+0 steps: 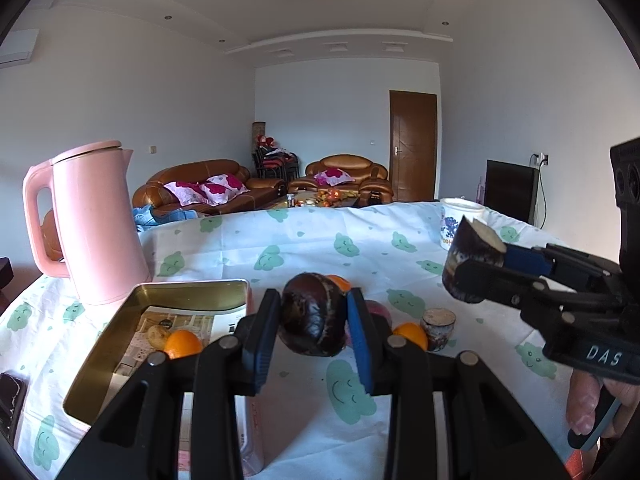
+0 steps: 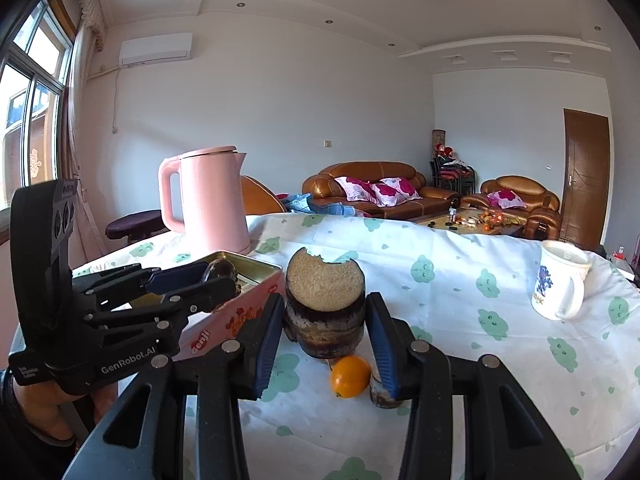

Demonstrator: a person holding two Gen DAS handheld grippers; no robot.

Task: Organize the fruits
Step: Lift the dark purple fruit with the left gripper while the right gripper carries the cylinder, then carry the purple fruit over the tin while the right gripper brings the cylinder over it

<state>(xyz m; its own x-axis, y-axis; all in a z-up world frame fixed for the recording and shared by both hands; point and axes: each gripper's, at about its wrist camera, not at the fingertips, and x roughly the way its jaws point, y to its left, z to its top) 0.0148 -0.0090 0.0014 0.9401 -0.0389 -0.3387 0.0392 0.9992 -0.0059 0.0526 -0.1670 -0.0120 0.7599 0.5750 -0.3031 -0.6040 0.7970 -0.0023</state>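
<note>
My left gripper (image 1: 314, 316) is shut on a dark brown round fruit (image 1: 314, 314), held above the cloth just right of the gold tin box (image 1: 120, 344). The tin holds an orange (image 1: 182, 344) and a pale small fruit (image 1: 158, 336). My right gripper (image 2: 325, 322) is shut on a dark sugarcane chunk (image 2: 325, 304) with a pale cut top, held above the table; it also shows in the left wrist view (image 1: 474, 264). On the cloth lie an orange (image 2: 350, 376), another sugarcane chunk (image 1: 438, 328), a reddish fruit (image 1: 380, 310) and another orange (image 1: 338, 282).
A pink kettle (image 1: 94, 228) stands behind the tin at the left. A white mug (image 2: 560, 284) stands at the right on the green-patterned tablecloth (image 2: 460, 320). Sofas and a door lie beyond the table's far edge.
</note>
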